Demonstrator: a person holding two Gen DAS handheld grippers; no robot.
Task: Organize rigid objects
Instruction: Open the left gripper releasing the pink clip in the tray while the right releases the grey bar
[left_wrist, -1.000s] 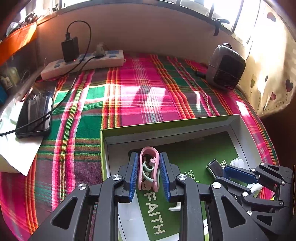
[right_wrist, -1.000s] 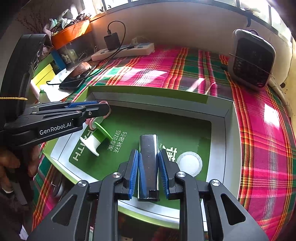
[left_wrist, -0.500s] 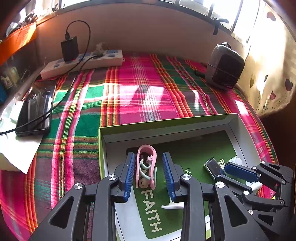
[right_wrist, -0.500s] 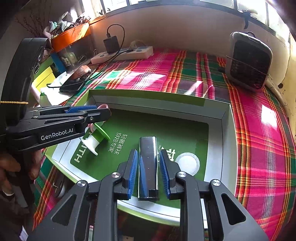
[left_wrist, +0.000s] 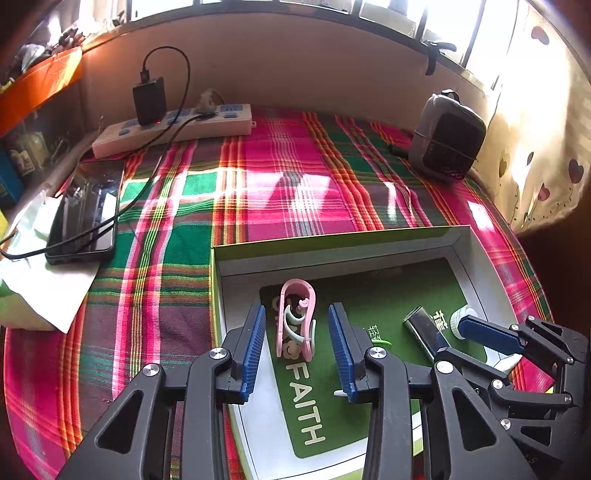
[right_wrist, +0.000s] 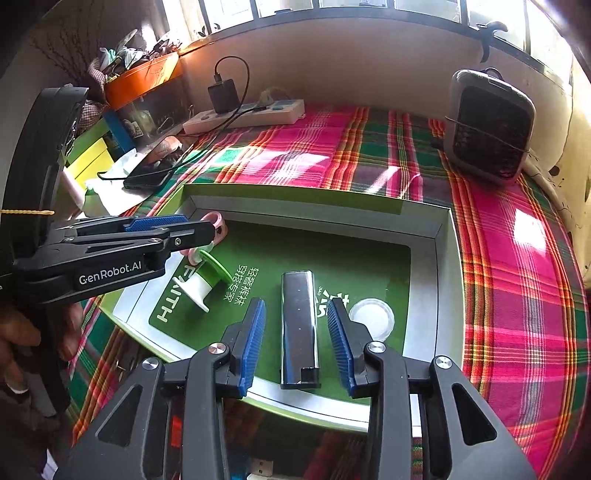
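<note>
A shallow green-lined box lid (left_wrist: 369, 243) (right_wrist: 448, 266) lies on the plaid cloth. In the left wrist view a pink clip (left_wrist: 297, 319) lies on the box floor between the blue pads of my left gripper (left_wrist: 297, 341); its jaws are opening and the pads stand clear of the clip. In the right wrist view a long silver-black bar (right_wrist: 299, 325) lies flat between the fingers of my right gripper (right_wrist: 296, 339); those jaws are opening too, with gaps on both sides. A green-and-white spool (right_wrist: 202, 286) and a white round cap (right_wrist: 371, 318) also lie in the box.
A white power strip (left_wrist: 173, 127) with a black charger, a dark phone (left_wrist: 86, 212) on its cable and white paper sit at the left. A grey fan heater (right_wrist: 489, 129) stands at the back right. A hand (right_wrist: 22, 332) holds the left gripper's handle.
Both grippers let go: the left pads parted from the pink clip and the right pads from the silver bar. Both objects now rest on the box floor. Neither hand moved much.
</note>
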